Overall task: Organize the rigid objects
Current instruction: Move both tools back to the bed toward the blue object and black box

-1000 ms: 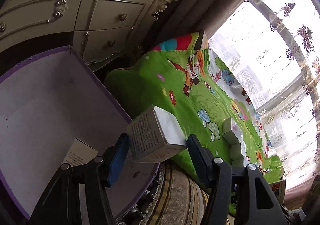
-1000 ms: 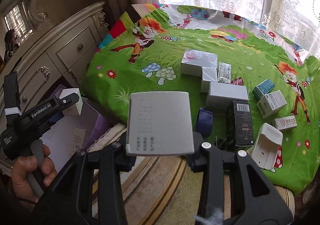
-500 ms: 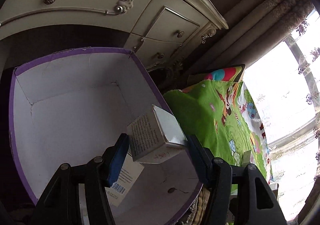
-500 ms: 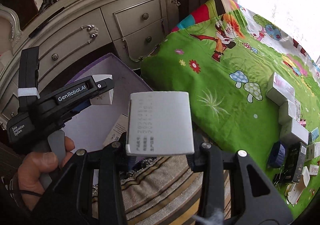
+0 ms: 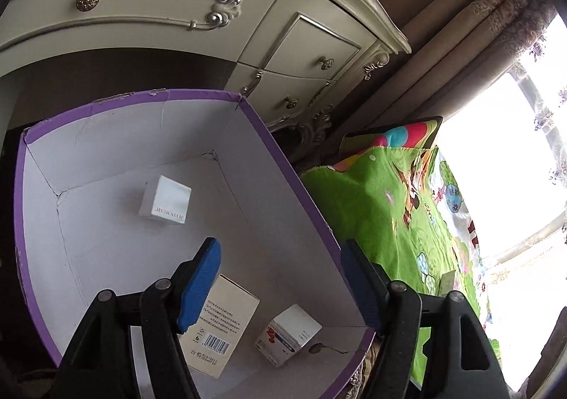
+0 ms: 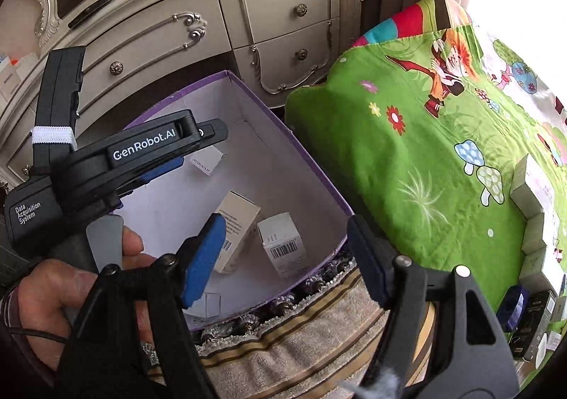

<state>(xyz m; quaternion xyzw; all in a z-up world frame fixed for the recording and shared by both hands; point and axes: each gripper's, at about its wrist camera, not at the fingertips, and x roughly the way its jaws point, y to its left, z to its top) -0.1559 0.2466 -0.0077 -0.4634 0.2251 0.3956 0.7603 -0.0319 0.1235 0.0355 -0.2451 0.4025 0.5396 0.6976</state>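
**Both grippers empty over the purple-rimmed carton**

The left gripper hangs over the open carton, a white-walled box with a purple rim that fills the lower left of the left wrist view. Its blue pads are spread apart and opening, with nothing between them. The right gripper stands at the carton's near edge in the lower middle of its own view, its jaws likewise parted and opening on empty air.

Three small boxes lie on the carton floor. A white cube-like box sits toward the far corner, in the middle left of the left wrist frame, tilted on one edge; the red lettering on its side is upside down and too small to read surely. A flat white box lies at the lower middle, long axis running from upper right to lower left of the frame, a barcode and small printed lines at its lower end. Just beside it, to the right, a shorter box with a red mark lies on its side near the carton's near wall.

In the right wrist view the left gripper's body reads "GenRobot.AI" and "Data Acquisition System", held by a hand at lower left. A green cartoon-print cloth covers the right of the frame, with more boxes along its right edge. A cream dresser stands behind the carton.
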